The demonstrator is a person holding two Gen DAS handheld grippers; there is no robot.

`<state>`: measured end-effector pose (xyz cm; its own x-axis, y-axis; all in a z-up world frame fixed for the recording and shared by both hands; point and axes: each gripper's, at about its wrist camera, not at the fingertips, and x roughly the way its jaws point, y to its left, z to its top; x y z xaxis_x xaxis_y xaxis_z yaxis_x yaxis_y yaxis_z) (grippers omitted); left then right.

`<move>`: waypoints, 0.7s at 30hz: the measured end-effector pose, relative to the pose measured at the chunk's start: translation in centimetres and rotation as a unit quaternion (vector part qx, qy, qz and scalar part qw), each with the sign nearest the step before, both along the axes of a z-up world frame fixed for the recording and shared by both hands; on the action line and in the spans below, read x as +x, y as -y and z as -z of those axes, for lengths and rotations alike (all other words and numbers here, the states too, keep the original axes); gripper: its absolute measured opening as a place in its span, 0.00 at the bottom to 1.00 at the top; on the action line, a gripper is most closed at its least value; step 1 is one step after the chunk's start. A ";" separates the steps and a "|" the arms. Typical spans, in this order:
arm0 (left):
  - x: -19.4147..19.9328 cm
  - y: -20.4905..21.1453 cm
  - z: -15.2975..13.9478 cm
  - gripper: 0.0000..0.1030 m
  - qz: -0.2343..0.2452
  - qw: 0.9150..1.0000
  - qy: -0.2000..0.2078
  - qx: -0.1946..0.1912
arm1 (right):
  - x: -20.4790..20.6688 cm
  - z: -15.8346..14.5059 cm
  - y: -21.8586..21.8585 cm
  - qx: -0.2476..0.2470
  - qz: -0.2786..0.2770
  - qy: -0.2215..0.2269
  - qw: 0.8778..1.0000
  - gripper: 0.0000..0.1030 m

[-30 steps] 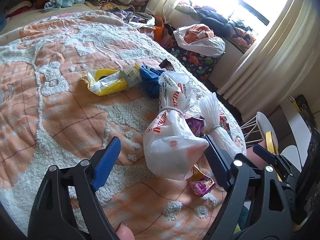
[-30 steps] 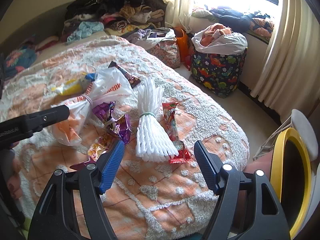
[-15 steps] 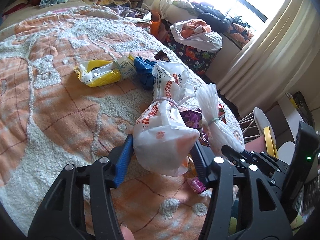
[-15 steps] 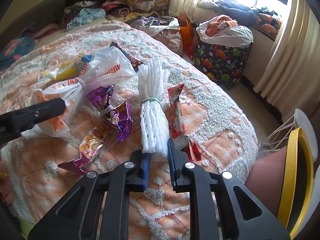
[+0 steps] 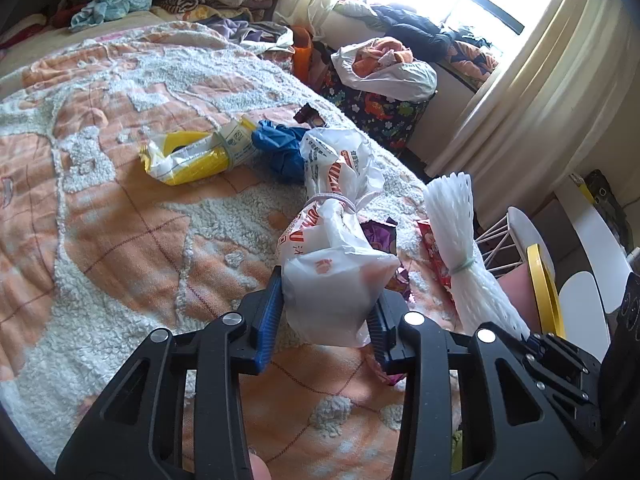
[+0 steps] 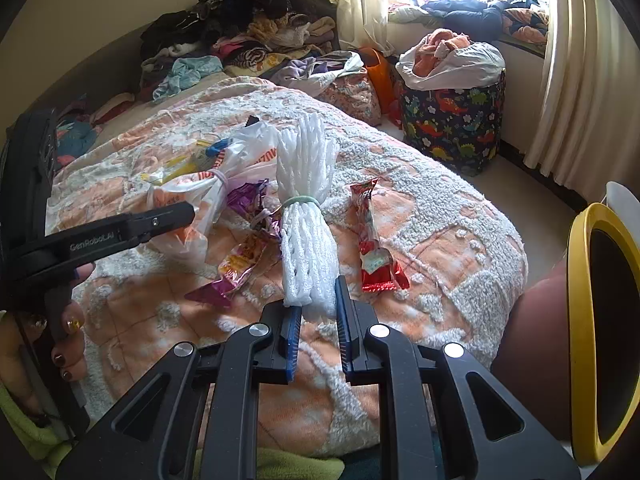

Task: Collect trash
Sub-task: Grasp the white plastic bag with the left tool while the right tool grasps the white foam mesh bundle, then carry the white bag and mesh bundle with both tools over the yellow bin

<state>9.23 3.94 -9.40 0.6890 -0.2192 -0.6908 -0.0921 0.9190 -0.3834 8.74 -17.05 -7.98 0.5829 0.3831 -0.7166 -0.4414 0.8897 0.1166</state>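
The left tool point(image 5: 326, 322) is closed on the lower end of a tied white plastic bag point(image 5: 332, 256), its blue pads pressed against both sides of the bag, which is held tilted up and away over the bed point(image 5: 120, 240) near its foot-end edge. In the right wrist view the left tool point(image 6: 176, 216) is seen reaching in level from the left, gripped by a hand point(image 6: 60, 320) with painted nails. The right tool point(image 6: 316, 328) is narrowed on the bottom of a white foam net bundle point(image 6: 306, 216) bound with a green band; the bundle is held upright, leaning slightly away. On the bed near the corner lie a red wrapper point(image 6: 372, 240) just right of the bundle and purple wrappers point(image 6: 248, 240) between bundle and bag. Farther up the bed a yellow packet point(image 5: 192, 156) and a blue crumpled bag point(image 5: 282, 148) are seen. A yellow-rimmed bin point(image 6: 600, 320) stands off the bed's corner at the right.
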 end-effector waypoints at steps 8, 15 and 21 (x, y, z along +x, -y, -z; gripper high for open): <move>-0.7 0.6 -2.2 0.26 0.004 0.999 0.034 0.013 | -1.2 -1.2 1.1 0.027 0.003 0.004 1.000 0.15; -1.2 1.4 -3.5 0.26 0.011 0.999 0.049 0.018 | -1.7 -2.1 1.9 0.039 0.004 0.011 0.999 0.15; -1.3 2.2 -4.5 0.26 0.017 0.998 0.059 0.023 | -2.0 -3.0 2.5 0.050 0.007 0.021 0.999 0.15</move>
